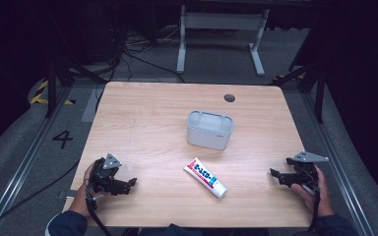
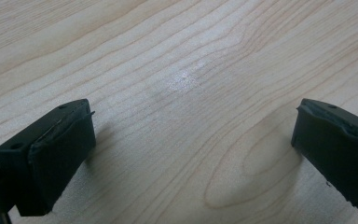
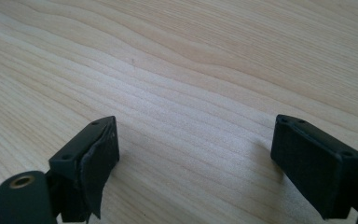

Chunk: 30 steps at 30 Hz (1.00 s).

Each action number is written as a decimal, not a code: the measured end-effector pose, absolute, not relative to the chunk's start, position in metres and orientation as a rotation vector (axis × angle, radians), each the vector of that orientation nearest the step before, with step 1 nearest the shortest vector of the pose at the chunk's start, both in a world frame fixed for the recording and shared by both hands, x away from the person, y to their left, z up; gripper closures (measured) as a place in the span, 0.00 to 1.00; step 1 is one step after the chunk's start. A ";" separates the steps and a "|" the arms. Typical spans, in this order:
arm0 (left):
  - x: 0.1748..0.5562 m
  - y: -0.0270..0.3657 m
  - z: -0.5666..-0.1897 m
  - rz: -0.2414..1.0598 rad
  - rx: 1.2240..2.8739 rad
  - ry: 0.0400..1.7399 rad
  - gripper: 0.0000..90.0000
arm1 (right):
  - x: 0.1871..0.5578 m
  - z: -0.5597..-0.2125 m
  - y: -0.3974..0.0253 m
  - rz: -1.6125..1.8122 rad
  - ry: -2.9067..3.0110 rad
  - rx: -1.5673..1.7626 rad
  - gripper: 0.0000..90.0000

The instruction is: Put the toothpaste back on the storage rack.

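A white toothpaste tube [image 1: 205,177] with red and blue print lies flat near the table's front middle, its cap end toward the front right. Behind it stands a grey open-topped holder [image 1: 210,129] with compartments. My left gripper [image 1: 130,184] rests low at the front left, open, with bare wood [image 2: 186,140] between its jaws. My right gripper [image 1: 274,174] sits at the front right, open too, with nothing but wood [image 3: 191,140] between its jaws. Both point inward toward the tube and stay apart from it.
The wooden table [image 1: 142,123] has a dark round hole [image 1: 229,98] near its back edge. Beyond the table stand a white metal frame [image 1: 221,29] and loose cables [image 1: 128,49] on the grey floor. A "4" [image 1: 62,138] is marked on the floor at the left.
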<state>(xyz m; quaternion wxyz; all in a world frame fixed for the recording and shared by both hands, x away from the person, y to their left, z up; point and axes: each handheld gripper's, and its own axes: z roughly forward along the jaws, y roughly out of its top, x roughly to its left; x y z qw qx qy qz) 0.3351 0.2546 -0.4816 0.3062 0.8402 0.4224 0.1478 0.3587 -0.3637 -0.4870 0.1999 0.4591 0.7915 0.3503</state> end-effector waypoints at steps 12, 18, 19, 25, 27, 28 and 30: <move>0.335 0.259 -0.483 0.383 2.241 1.025 0.00 | 0.361 -0.487 -0.361 0.971 2.209 1.293 0.15; 0.335 0.259 -0.483 0.384 2.240 1.027 0.00 | 0.364 -0.482 -0.362 0.933 2.289 1.251 0.16; 0.335 0.259 -0.483 0.384 2.239 1.028 0.00 | 0.365 -0.481 -0.361 0.916 2.300 1.251 0.17; 0.335 0.259 -0.483 0.376 2.238 1.033 0.00 | 0.362 -0.471 -0.351 0.916 2.354 1.156 0.26; 0.334 0.259 -0.483 0.377 2.238 1.034 0.00 | 0.362 -0.466 -0.345 0.921 2.380 1.144 0.27; 0.334 0.259 -0.483 0.377 2.238 1.034 0.00 | 0.363 -0.464 -0.340 0.917 2.398 1.134 0.27; 0.335 0.259 -0.483 0.382 2.242 1.027 0.01 | 0.363 -0.460 -0.332 0.918 2.424 1.123 0.27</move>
